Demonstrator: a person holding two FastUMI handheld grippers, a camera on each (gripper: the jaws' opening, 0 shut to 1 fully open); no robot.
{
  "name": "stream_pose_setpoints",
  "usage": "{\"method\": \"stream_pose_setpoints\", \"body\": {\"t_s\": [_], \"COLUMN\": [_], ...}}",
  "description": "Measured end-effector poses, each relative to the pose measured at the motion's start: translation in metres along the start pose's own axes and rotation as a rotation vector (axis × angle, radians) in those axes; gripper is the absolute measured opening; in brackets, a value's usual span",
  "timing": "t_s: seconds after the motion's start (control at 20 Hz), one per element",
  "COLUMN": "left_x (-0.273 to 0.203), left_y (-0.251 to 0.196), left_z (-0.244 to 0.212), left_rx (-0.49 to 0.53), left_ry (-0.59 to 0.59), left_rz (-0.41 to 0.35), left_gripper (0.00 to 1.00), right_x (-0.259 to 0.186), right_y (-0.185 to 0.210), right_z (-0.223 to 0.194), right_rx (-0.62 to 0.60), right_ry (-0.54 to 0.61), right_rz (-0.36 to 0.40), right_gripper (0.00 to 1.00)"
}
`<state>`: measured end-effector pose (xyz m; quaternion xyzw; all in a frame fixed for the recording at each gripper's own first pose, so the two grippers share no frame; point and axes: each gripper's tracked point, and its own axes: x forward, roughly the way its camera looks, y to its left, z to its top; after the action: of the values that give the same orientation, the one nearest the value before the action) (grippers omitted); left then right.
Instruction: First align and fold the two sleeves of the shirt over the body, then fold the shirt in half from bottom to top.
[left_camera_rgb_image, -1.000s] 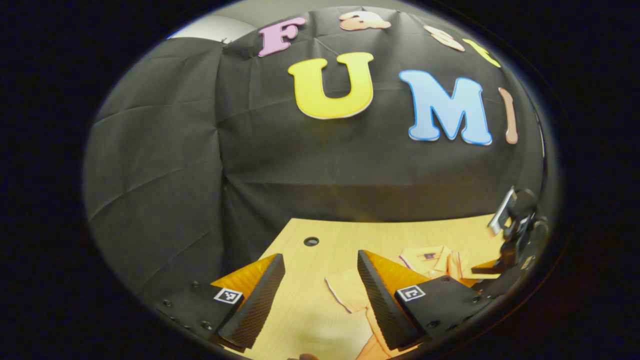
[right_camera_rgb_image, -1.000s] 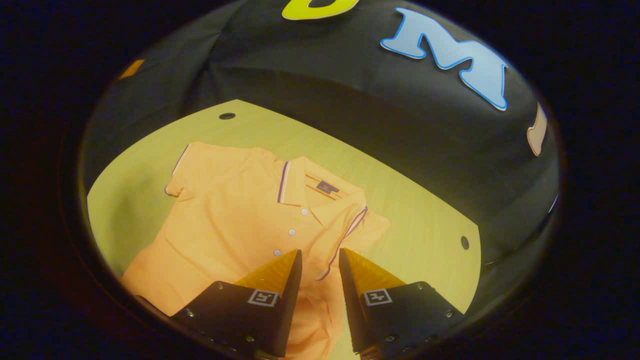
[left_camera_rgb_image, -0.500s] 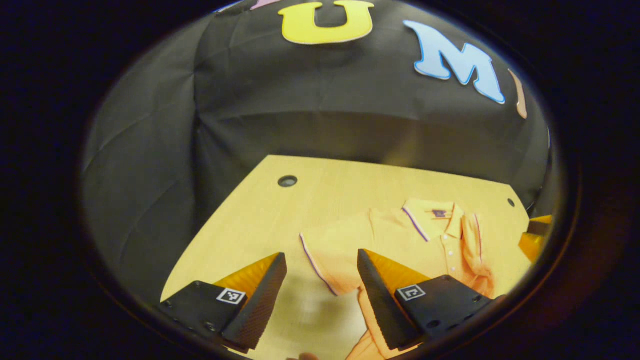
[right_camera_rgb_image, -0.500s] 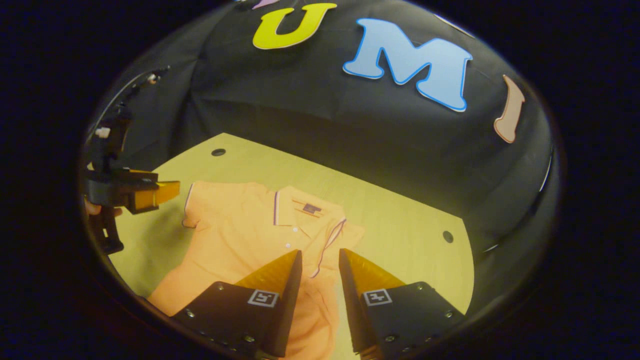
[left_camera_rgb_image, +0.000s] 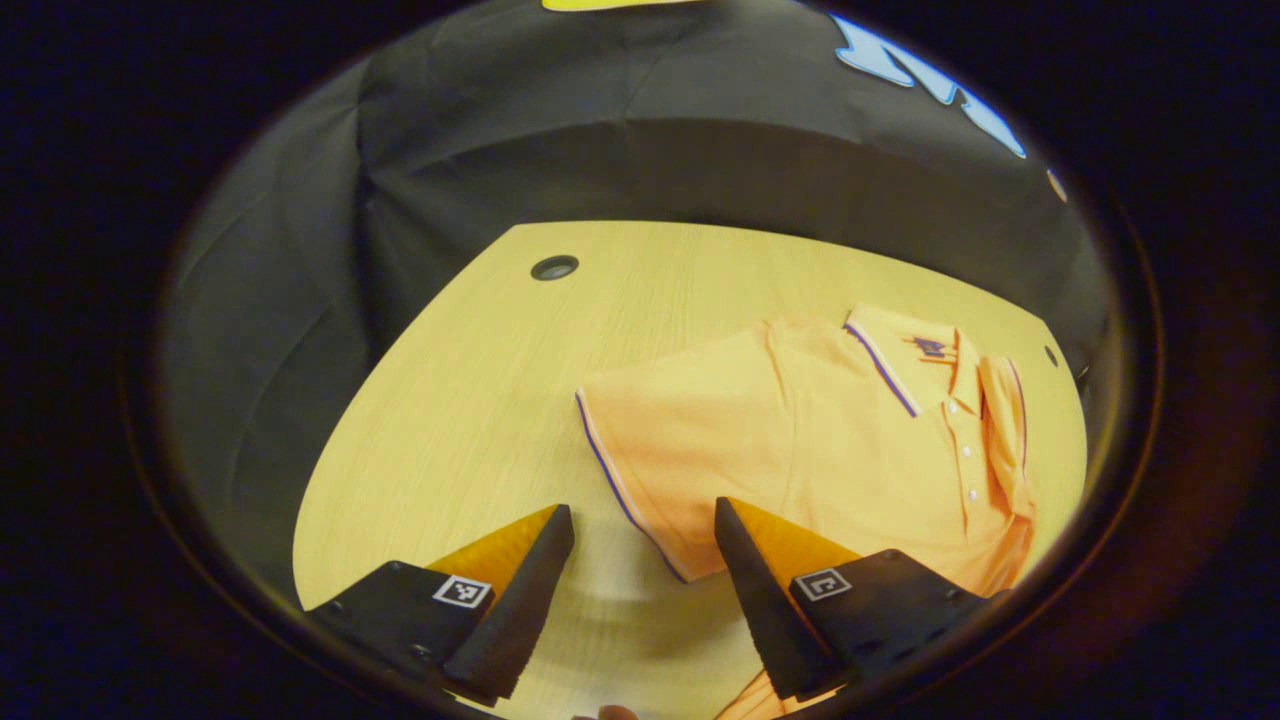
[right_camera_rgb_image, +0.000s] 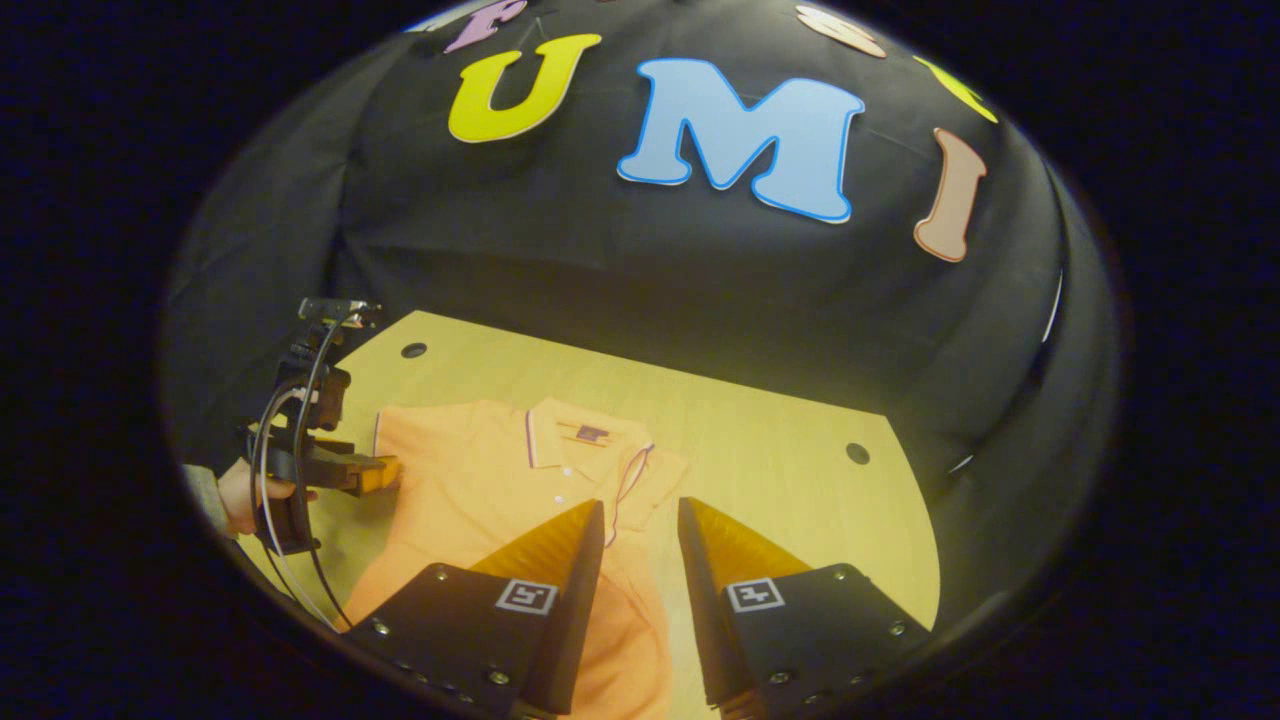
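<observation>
Left gripper view: left gripper (left_camera_rgb_image: 640, 535) hangs low over the table (left_camera_rgb_image: 450, 400), jaws wide apart, nothing between them. The shirt (left_camera_rgb_image: 800, 440), orange polo, lies flat toward the table's right side, collar (left_camera_rgb_image: 900, 350) toward the far edge. One sleeve (left_camera_rgb_image: 650, 450) is spread out flat toward the table's middle; its striped cuff runs into the gap between the fingers, though contact cannot be told. The other sleeve (left_camera_rgb_image: 1005, 430) is folded over the body beside the button placket. A round hole (left_camera_rgb_image: 555, 267) sits near the far left corner, a smaller hole (left_camera_rgb_image: 1051, 355) near the far right edge. A fingertip (left_camera_rgb_image: 605, 713) shows at the bottom.

Right gripper view: right gripper (right_camera_rgb_image: 640, 540) is above the shirt (right_camera_rgb_image: 470, 480), jaws parted by a narrow gap, gripping nothing; fabric and bare table show through the gap. The folded sleeve (right_camera_rgb_image: 640, 480) lies just beyond the fingertips. The shirt sits left of centre on the table (right_camera_rgb_image: 780, 470), collar (right_camera_rgb_image: 560, 440) toward the far edge. The left gripper (right_camera_rgb_image: 375, 475), held by a hand (right_camera_rgb_image: 245, 495), has its tips at the spread sleeve's cuff near the left edge; a cable (right_camera_rgb_image: 290, 480) loops around it. Holes near the far left (right_camera_rgb_image: 413, 350) and far right (right_camera_rgb_image: 857, 453) corners.
</observation>
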<state>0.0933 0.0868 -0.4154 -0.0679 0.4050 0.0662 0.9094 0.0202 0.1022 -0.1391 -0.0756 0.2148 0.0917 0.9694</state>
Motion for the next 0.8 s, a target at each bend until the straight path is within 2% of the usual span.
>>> {"method": "stream_pose_setpoints", "body": {"t_s": [0.25,0.35,0.45,0.5,0.55,0.6,0.65,0.7,0.75,0.8], "left_x": [0.006,0.008,0.010,0.011,0.010,0.011,0.012,0.011,0.011,0.011], "left_y": [-0.004,-0.016,-0.019,-0.023,-0.027,-0.028,-0.028,-0.027,-0.027,-0.026], "left_z": [0.000,0.000,0.002,0.000,0.003,0.002,0.006,0.005,0.005,0.004], "left_rx": [0.014,-0.009,0.013,0.023,0.028,0.021,0.015,0.014,0.024,0.044], "left_ry": [0.011,0.009,0.007,0.015,0.006,0.012,-0.001,0.003,0.002,0.011], "left_rz": [0.006,-0.045,-0.056,-0.053,-0.060,-0.045,-0.040,-0.036,-0.033,-0.022], "left_gripper": [0.96,0.96,0.63,0.60,0.34,0.27,0.14,0.13,0.07,0.07], "right_x": [-0.007,-0.008,-0.008,-0.008,-0.008,-0.009,-0.008,-0.008,-0.008,-0.008], "right_y": [-0.010,-0.012,-0.013,-0.013,-0.012,-0.013,-0.012,-0.013,-0.013,-0.013], "right_z": [-0.007,-0.007,-0.008,-0.009,-0.009,-0.010,-0.009,-0.011,-0.010,-0.013], "right_rx": [0.025,0.035,0.041,0.045,0.048,0.048,0.046,0.044,0.042,0.042], "right_ry": [0.015,0.018,0.020,0.021,0.023,0.025,0.027,0.027,0.030,0.033], "right_rz": [-0.031,-0.037,-0.043,-0.042,-0.041,-0.041,-0.042,-0.042,-0.043,-0.042], "right_gripper": [0.47,0.47,0.47,0.47,0.47,0.47,0.47,0.47,0.47,0.47]}}
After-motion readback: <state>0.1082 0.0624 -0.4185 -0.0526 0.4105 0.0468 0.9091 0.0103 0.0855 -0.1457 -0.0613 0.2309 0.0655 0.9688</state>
